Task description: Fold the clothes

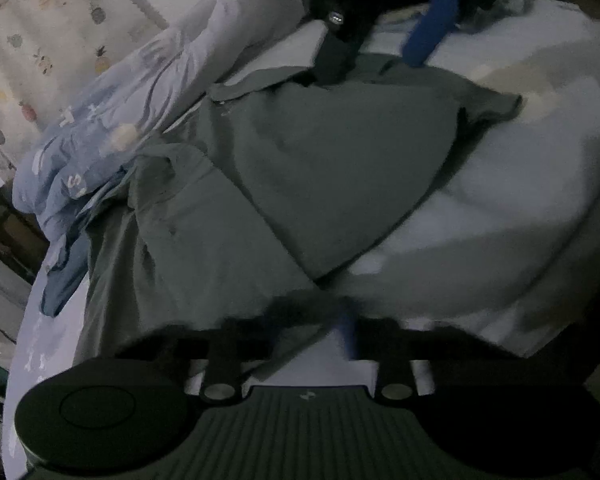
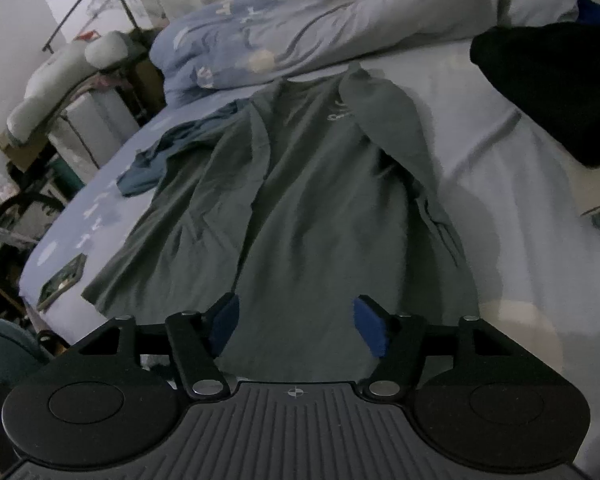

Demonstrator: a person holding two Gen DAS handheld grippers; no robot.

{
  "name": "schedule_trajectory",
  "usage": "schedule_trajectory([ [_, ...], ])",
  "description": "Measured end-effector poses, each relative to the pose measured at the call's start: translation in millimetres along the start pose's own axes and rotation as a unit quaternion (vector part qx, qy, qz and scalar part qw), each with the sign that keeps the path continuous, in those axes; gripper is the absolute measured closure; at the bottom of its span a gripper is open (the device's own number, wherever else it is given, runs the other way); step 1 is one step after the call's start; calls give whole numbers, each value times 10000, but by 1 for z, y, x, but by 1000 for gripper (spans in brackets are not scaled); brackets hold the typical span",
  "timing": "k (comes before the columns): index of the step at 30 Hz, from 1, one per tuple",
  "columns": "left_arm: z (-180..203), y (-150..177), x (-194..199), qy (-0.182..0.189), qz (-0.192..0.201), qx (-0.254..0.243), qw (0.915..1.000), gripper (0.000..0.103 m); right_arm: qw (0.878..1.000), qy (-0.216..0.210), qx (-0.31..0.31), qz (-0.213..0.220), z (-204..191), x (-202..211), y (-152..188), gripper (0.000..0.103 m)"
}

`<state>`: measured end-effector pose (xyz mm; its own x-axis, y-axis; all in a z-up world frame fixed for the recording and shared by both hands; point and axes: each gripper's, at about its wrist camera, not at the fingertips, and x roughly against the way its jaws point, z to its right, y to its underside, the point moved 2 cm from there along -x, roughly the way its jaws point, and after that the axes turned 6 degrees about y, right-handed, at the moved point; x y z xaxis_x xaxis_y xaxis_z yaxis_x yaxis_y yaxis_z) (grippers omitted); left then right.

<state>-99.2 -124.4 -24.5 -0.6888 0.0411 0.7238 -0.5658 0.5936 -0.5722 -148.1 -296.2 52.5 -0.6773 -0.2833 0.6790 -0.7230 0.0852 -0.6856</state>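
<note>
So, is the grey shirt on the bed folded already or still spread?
Partly folded. The grey shirt lies flat on the bed, its sides turned in over the middle; its length is not folded yet.

grey shirt (image 2: 312, 208): soft matt cloth, lightly creased
bedsheet (image 2: 500, 184), under the shirt: pale smooth cloth, wrinkled
duvet (image 2: 300, 28), beyond the shirt's collar: puffy printed cloth
right gripper (image 2: 296, 324): matt black plastic, ribbed body, blue matt pads, dull metal pivots

You're in a home bedroom: a bed (image 2: 500, 168) with a pale sheet, a rumpled blue duvet (image 2: 260, 40) at its far side, cluttered belongings (image 2: 40, 168) just beside its left edge.
</note>
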Motion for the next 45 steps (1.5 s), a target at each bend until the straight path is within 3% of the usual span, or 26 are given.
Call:
schedule_trajectory([
  [6, -48, -5, 37, 51, 458, 1022, 9937, 94, 10000, -46, -17, -20, 0, -2, 0, 31],
  [9, -94, -4, 67, -61, 796, 1853, 9794, 94, 10000, -67, -8, -42, 0, -4, 0, 31],
  [11, -130, -2, 88, -189, 1002, 2454, 9640, 94, 10000, -79, -7, -49, 0, -5, 0, 31],
  [14, -193, 5, 114, -384, 1232, 3386, 9320, 94, 9999, -91, -2, -58, -1, -5, 0, 31],
  [16, -236, 11, 128, -483, 1346, 3975, 9064, 94, 9999, -89, 25, -69, -2, -6, 0, 31],
  [18, -278, 19, 134, -660, 1461, 4418, 8827, 94, 9999, -80, 50, -97, -3, -7, 1, 31],
  [22, -355, 37, 131, -1096, 1591, 4951, 8471, 95, 9998, -44, 69, -157, -7, -4, 2, 31],
  [27, -434, 56, 106, -1370, 1639, 5317, 8195, 95, 9997, 74, 67, -240, -16, 6, -1, 31],
  [31, -486, 74, 77, -1355, 1621, 5673, 7959, 95, 9993, 254, 131, -257, -25, 12, -9, 31],
  [35, -532, 85, 47, -1426, 1546, 5816, 7858, 95, 9985, 433, 156, -297, -37, 11, -18, 31],
  [36, -545, 89, 40, -1409, 1561, 5897, 7798, 95, 9983, 461, 149, -314, -39, 10, -20, 31],
  [42, -599, 124, 18, -1456, 1908, 6365, 7329, 95, 9969, 592, 151, -502, -54, -4, -29, 31],
  [45, -623, 153, 4, -1499, 1946, 6679, 7025, 95, 9957, 620, 205, -657, -62, -13, -30, 31],
])
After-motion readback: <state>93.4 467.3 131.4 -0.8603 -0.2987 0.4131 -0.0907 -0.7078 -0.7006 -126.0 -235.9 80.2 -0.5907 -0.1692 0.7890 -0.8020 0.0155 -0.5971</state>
